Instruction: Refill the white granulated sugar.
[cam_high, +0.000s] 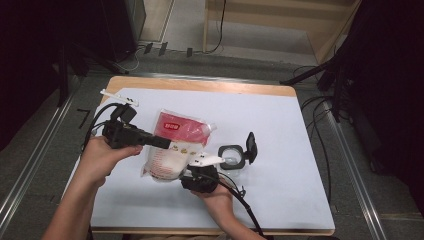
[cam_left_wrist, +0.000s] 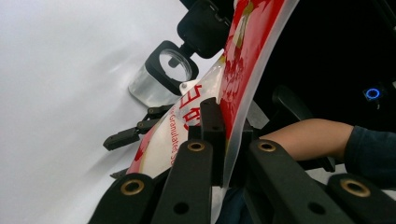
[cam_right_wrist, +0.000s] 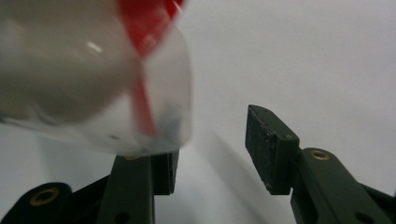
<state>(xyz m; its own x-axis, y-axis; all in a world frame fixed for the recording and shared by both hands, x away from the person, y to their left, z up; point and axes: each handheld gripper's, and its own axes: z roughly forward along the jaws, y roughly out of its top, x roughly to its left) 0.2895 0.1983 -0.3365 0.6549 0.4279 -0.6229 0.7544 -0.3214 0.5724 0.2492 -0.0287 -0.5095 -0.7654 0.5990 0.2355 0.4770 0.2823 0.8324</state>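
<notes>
Left fingers (cam_left_wrist: 219, 140) clamped on bag's (cam_high: 172, 145) edge, right fingers (cam_right_wrist: 210, 149) apart beneath its corner

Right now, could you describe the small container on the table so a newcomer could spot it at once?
On the white table, look just right of the red-and-white bag. There stands a small clear container with a black rim and its black lid flipped up, the one clear, hard-sided item there.

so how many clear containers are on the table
1: a small clear container with its black lid flipped open, standing on the white table just right of the sugar bag. None appear hidden.
</notes>
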